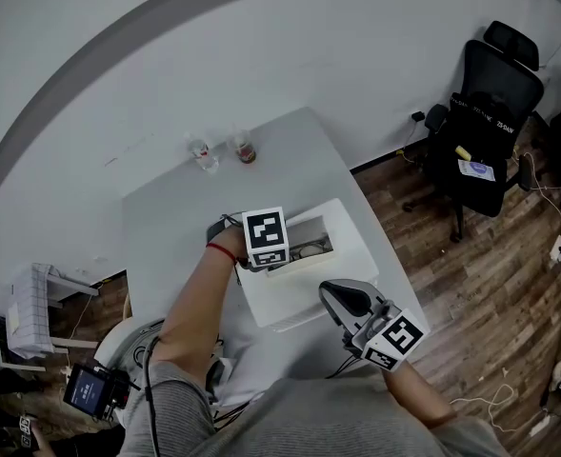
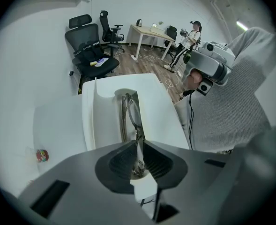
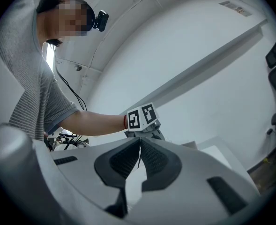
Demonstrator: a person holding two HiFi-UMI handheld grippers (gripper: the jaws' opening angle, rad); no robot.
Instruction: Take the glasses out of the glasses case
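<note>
**A:** Left gripper (image 2: 138, 146), first entry: state?
**B:** Mine points steeply down into the open white glasses case (image 2: 98, 121), jaws pinched thin on the glasses (image 2: 130, 109) frame. I judge that's a grip for lifting.
**A:** Case contents?
**B:** The glasses only, lying lengthwise. The case sits by the table's (image 1: 166, 227) right edge.
**A:** Right gripper (image 3: 139, 144)?
**B:** Jaws together, nothing in them. I hold it off the near edge, clear of the lift.

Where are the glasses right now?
In the left gripper view, the glasses lie inside the open white case on the table, their near end pinched between the left tongs.
</note>
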